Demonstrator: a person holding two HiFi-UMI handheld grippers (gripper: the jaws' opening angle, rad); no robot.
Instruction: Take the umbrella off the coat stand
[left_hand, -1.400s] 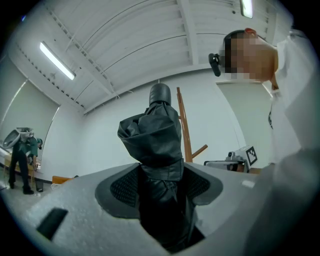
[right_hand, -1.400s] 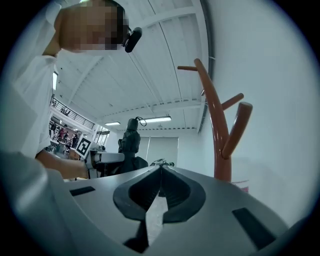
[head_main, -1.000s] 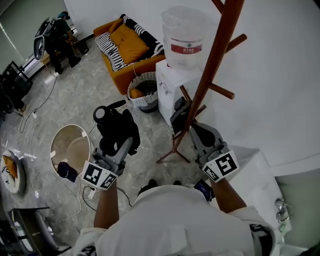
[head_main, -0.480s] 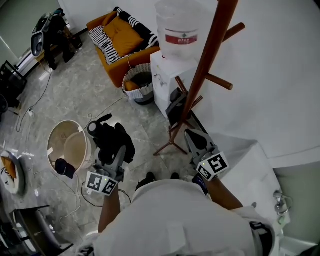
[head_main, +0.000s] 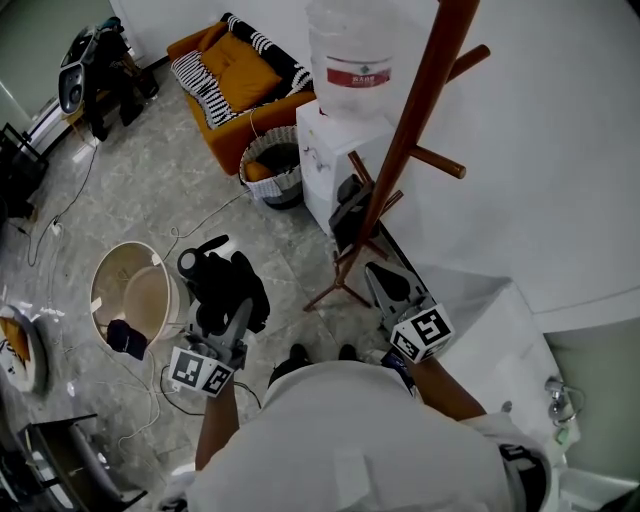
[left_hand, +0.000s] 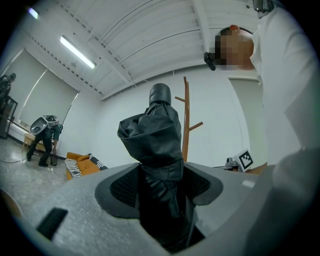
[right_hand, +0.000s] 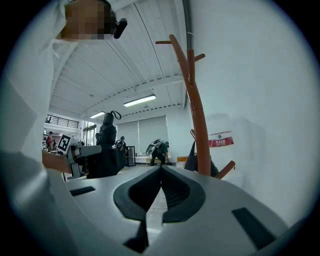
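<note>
A folded black umbrella (head_main: 224, 282) stands upright between the jaws of my left gripper (head_main: 236, 303), which is shut on its lower part. In the left gripper view the umbrella (left_hand: 154, 134) fills the gap between the pads, its capped end pointing up. It hangs clear of the brown wooden coat stand (head_main: 402, 150), which rises to the right of it. My right gripper (head_main: 381, 273) is beside the stand's foot, jaws together and empty. In the right gripper view its jaws (right_hand: 161, 168) meet at the tips, with the coat stand (right_hand: 196, 112) just beyond.
Behind the stand are a white cabinet (head_main: 318, 150) bearing a water bottle (head_main: 348, 50), a woven basket (head_main: 272, 165) and an orange sofa (head_main: 236, 76). A round beige bin (head_main: 135, 291) and cables (head_main: 150, 392) lie on the floor at left. A white surface (head_main: 500, 322) is at right.
Both grippers have sunk and come closer to the person's body. The umbrella went down with the left gripper. Over the last half second they barely moved.
</note>
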